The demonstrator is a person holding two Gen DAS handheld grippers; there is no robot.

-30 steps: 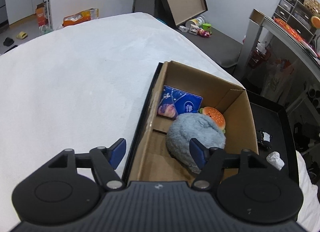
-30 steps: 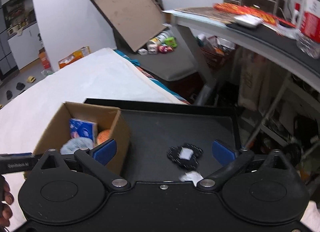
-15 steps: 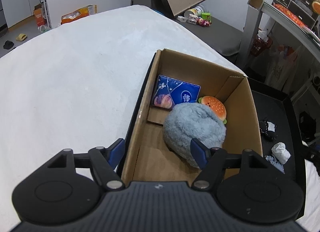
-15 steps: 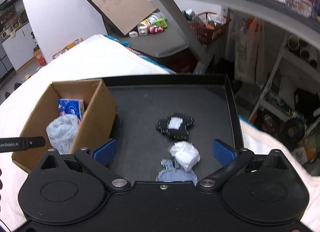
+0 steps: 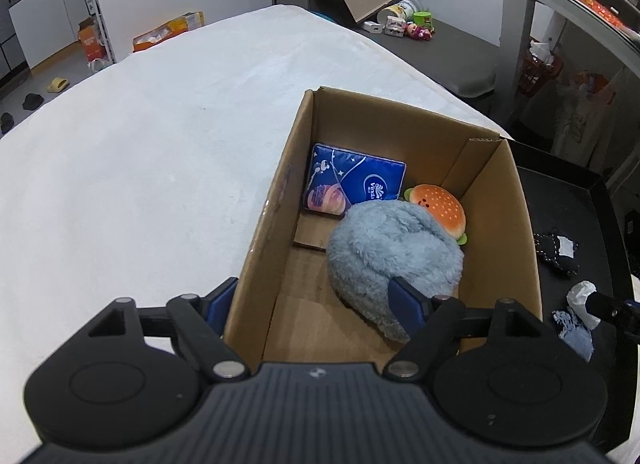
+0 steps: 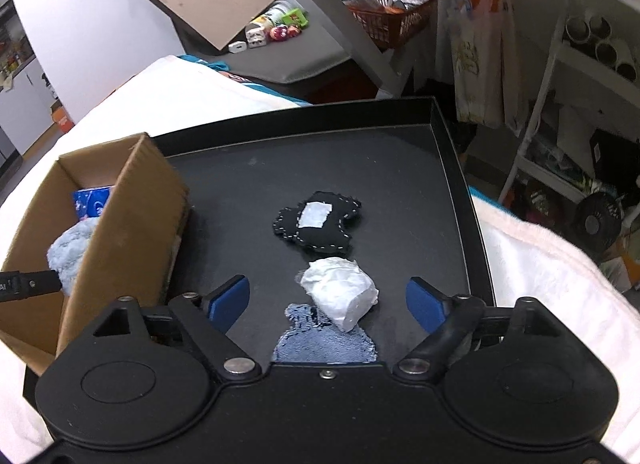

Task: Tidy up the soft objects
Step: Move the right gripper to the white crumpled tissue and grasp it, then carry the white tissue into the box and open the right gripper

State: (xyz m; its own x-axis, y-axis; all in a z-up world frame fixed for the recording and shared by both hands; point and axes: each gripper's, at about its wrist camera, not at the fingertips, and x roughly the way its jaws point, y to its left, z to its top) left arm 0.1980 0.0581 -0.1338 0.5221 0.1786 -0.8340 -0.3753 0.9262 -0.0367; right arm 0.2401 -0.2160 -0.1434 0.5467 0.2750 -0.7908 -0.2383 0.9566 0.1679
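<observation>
Right hand-held gripper [image 6: 327,301] spread wide above white wad [image 6: 340,290], denim scrap [image 6: 324,340], black tray [image 6: 400,168]

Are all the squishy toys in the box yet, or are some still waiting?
Three are in the cardboard box: the fluffy blue plush, the burger toy and the blue tissue pack. Both tongs, left tongs and right tongs, are open and hold nothing. Waiting on the black tray: the black stitched cushion, the white wad and the denim scrap.

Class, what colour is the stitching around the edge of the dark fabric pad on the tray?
White stitching on the black pad, clearest in the right wrist view.
</observation>
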